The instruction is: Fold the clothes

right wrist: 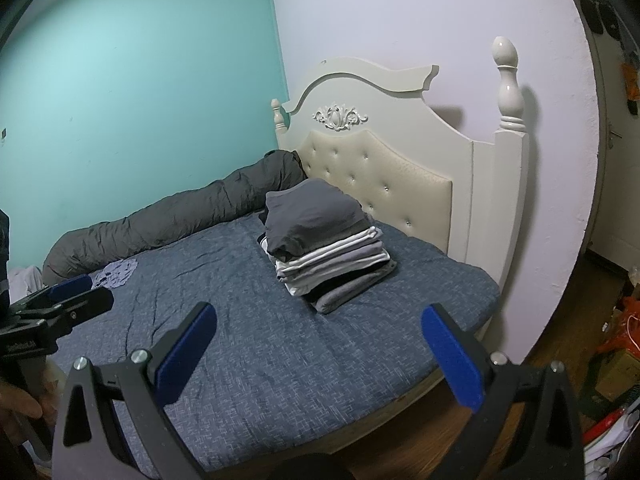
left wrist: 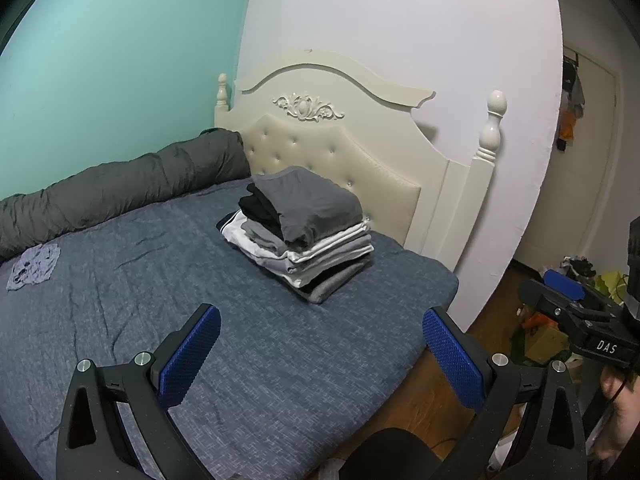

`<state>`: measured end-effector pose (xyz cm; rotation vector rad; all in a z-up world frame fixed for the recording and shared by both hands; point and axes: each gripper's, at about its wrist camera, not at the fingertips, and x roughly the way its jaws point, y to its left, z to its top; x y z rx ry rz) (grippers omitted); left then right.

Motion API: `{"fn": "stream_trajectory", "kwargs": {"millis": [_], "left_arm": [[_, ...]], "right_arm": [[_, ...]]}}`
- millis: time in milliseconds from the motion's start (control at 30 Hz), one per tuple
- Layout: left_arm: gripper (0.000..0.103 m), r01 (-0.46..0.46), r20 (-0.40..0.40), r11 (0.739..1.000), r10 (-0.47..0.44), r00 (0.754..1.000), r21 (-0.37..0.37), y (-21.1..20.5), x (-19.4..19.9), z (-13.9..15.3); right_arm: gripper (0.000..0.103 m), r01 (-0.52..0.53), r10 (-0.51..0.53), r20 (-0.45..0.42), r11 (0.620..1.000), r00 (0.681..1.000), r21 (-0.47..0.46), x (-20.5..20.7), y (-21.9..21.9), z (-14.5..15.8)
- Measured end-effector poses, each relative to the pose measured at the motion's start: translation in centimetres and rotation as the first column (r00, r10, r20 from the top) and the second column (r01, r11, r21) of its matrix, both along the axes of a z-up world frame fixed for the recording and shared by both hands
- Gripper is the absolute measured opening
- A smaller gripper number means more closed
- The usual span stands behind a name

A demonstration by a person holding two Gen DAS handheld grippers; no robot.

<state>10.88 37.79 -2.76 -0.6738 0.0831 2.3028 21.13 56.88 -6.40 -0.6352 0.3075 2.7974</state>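
Observation:
A stack of folded clothes [left wrist: 304,232] in grey, white and black sits on the blue bed [left wrist: 120,312] near the headboard, with a dark grey piece on top. The same stack of folded clothes [right wrist: 324,240] appears in the right wrist view. A small crumpled blue-grey garment [left wrist: 34,266] lies flat near the bed's far left side, also seen as the crumpled garment [right wrist: 116,274]. My left gripper [left wrist: 320,356] hangs open over the bed's near edge, holding nothing. My right gripper [right wrist: 320,354] is open too, empty, short of the stack.
A rolled grey duvet [left wrist: 120,192] runs along the teal wall. The cream headboard [left wrist: 332,152] stands behind the stack. Clutter, bags and boxes [left wrist: 548,332] lie on the wooden floor to the right of the bed, by a door [left wrist: 580,152].

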Motion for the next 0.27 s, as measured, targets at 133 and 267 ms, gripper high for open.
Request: {"fn": "stream_trajectory", "kwargs": {"millis": [133,267], "left_arm": [[0.103,-0.004,-0.002,1.0,0.004,1.0,0.005,-0.06,0.06,0.03],[0.103,-0.002,-0.001,1.0,0.002,1.0,0.004,-0.08,0.02,0.01]], "right_arm": [[0.103,0.001,-0.001,-0.001,1.0,1.0,-0.001,-0.01,0.02,0.0],[0.103,0.003,-0.003,-0.003,1.0,1.0,0.003,0.04,0.07,0.0]]}}
